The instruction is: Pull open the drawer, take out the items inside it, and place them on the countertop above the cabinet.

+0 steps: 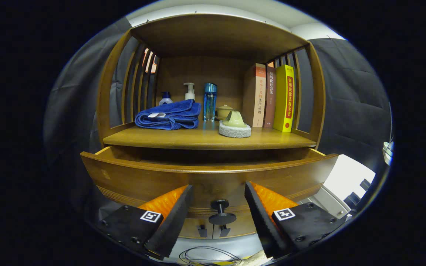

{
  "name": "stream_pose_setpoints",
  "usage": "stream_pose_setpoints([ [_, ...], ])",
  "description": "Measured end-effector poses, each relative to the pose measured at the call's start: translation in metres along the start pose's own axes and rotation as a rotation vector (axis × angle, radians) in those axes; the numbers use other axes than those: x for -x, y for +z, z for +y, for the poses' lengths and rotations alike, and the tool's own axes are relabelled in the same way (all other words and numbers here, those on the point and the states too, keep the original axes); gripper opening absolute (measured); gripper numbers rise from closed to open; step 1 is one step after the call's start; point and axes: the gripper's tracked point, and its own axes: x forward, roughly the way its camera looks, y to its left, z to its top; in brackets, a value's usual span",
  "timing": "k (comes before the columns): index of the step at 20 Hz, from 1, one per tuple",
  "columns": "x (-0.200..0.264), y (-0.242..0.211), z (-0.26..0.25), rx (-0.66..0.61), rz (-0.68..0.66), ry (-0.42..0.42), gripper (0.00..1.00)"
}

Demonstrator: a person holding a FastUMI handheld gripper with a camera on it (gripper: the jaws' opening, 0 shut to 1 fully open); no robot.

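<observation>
A wooden cabinet has its drawer (209, 177) pulled out toward me; its inside is hidden behind the curved front panel. A dark round knob (219, 212) sticks out of the drawer front. My gripper (218, 201) is open, its two fingers either side of the knob and apart from it, holding nothing. Above the drawer lies the wooden countertop (198, 138). On it rest a folded blue towel (168, 116), a pale green scrubber on a white pad (235, 125), a blue bottle (209, 96) and a pump bottle (189, 91).
Three upright books (272, 98) stand at the countertop's right end, a small lidded pot (224, 111) behind the scrubber. Slatted wooden sides and a top panel enclose the shelf. Two small handles (213, 231) show on doors below the drawer. Cables lie on the floor.
</observation>
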Motion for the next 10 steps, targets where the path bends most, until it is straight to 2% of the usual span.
stream_pose_setpoints([
  [10,-0.057,0.005,0.005,0.005,0.008,-0.007,0.95],
])
